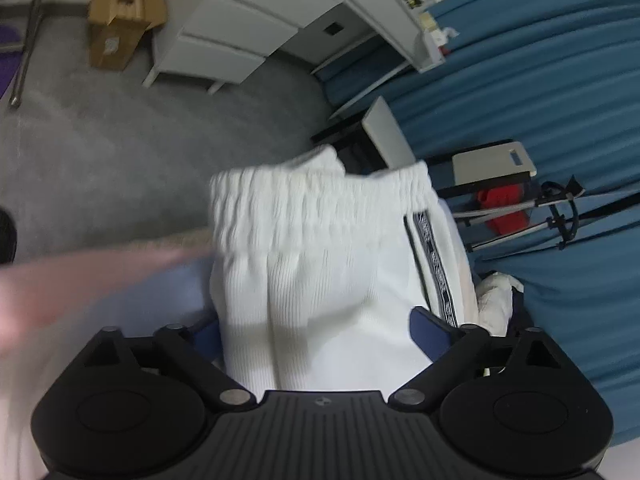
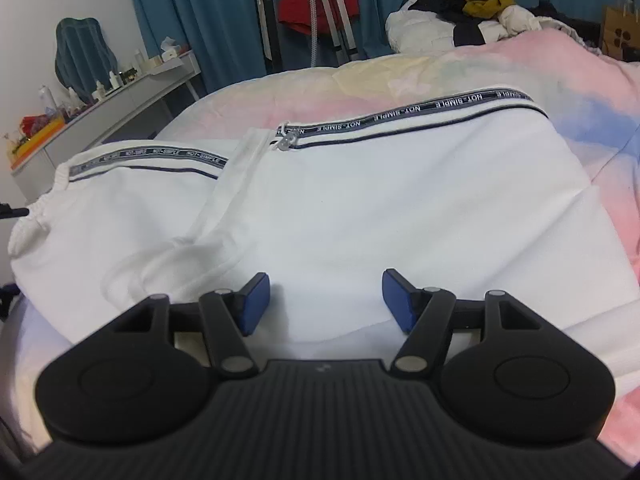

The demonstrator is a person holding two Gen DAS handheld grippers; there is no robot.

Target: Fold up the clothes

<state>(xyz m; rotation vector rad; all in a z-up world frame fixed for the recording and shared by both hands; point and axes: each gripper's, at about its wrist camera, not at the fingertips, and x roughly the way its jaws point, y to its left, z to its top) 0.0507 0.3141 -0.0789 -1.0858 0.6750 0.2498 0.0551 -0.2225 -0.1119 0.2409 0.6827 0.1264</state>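
Your left gripper (image 1: pixel 316 328) pinches the white trousers (image 2: pixel 360 216) at center frame, while your right gripper (image 2: pixel 325 300) stands spread above them.

Even indoor light, soft shadows; left view motion-blurred; fisheye bending at edges.

Bed (image 2: pixel 500 68) open past white trousers (image 2: pixel 380 200); clothes pile (image 2: pixel 472 16) blocks far end, bench (image 2: pixel 132 96) crowds left side
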